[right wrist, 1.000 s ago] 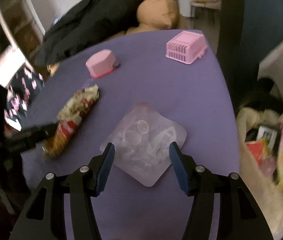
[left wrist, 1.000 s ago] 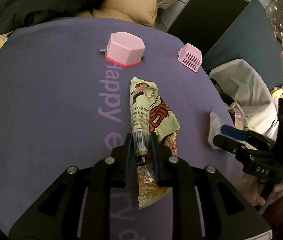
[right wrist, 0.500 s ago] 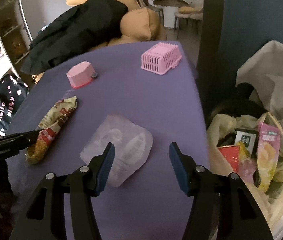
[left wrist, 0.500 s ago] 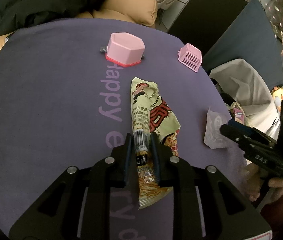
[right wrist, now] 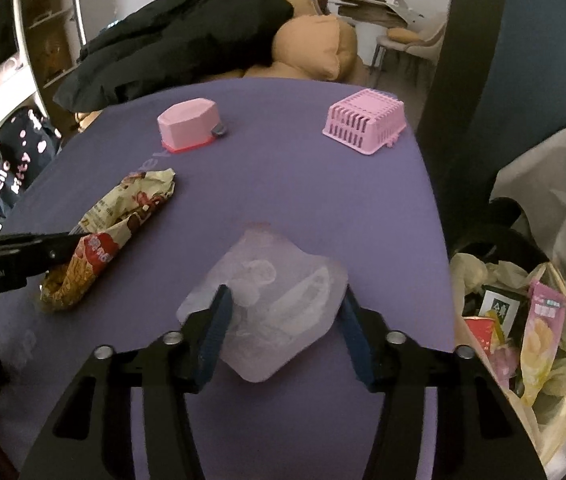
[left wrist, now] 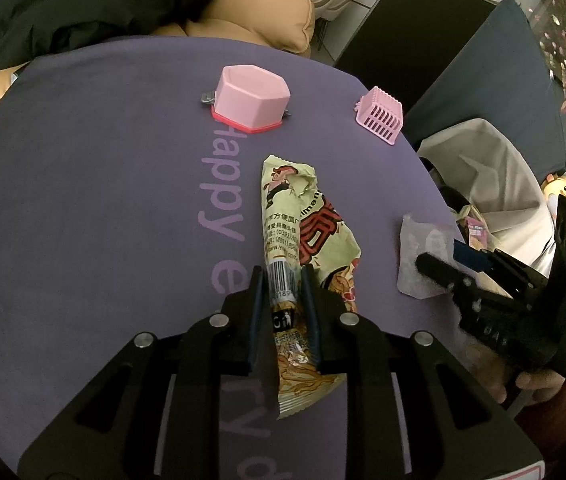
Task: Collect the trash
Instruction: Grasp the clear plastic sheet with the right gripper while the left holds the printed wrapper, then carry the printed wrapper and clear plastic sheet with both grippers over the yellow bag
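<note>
Purple worktop [left wrist: 83, 200] with pale printed lettering.

Left gripper [left wrist: 283, 276]: fingers narrow, pinched on the near end of a crumpled noodle snack wrapper [left wrist: 303, 232]. The wrapper lies lengthwise on the worktop, running away from the fingers toward the far side. From the right wrist view the same wrapper [right wrist: 119, 224] sits at the left, its near end caught in the dark fingers.

Right gripper [right wrist: 283, 320]: fingers closing around a clear plastic packet [right wrist: 275, 292] that lies between them near the worktop's right edge. The blue pads stand at the packet's two sides; cannot tell whether they press on it.

Far side: pink hexagonal box [left wrist: 251, 98] resting upside down on a red lid, and to its right a pink slatted basket [right wrist: 365, 126], also upside down, near the far right corner.

Off the worktop's right edge: trash bag [right wrist: 523, 320], open, already holding wrappers and packets.
</note>
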`<state>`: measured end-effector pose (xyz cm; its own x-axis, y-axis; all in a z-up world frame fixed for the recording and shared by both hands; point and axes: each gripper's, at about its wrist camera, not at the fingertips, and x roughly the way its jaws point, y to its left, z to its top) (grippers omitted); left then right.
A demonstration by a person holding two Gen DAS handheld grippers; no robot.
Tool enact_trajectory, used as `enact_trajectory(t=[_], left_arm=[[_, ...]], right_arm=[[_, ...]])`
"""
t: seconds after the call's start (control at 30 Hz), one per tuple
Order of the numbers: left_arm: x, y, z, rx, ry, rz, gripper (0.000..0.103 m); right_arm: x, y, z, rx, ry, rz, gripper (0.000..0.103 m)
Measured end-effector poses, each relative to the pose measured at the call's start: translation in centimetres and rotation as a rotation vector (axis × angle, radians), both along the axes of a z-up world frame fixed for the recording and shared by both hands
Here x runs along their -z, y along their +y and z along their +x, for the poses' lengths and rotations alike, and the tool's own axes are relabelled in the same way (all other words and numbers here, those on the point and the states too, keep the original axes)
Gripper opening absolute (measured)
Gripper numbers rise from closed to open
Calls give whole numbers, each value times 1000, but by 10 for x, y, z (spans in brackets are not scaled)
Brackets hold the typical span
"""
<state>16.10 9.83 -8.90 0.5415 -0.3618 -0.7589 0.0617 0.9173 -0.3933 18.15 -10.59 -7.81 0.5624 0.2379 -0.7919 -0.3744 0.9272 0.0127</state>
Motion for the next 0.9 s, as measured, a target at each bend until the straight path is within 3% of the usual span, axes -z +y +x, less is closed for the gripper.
enact_trajectory(t=[0.03,0.17,0.57,0.9], left_arm=[[0,0,0,0,0,0,19],[0,0,0,1,-3,5,19],[-9,-3,0,-17,-5,35,17],[-107,-36,4,-26,-271,71,16]], right_arm=[[0,-1,0,-10,5,13,29],[-3,-3,-2,-26,10,18,9],[-56,-24,-18,-38,-67,181,4],[-123,-91,-29,33,-254,247,4]])
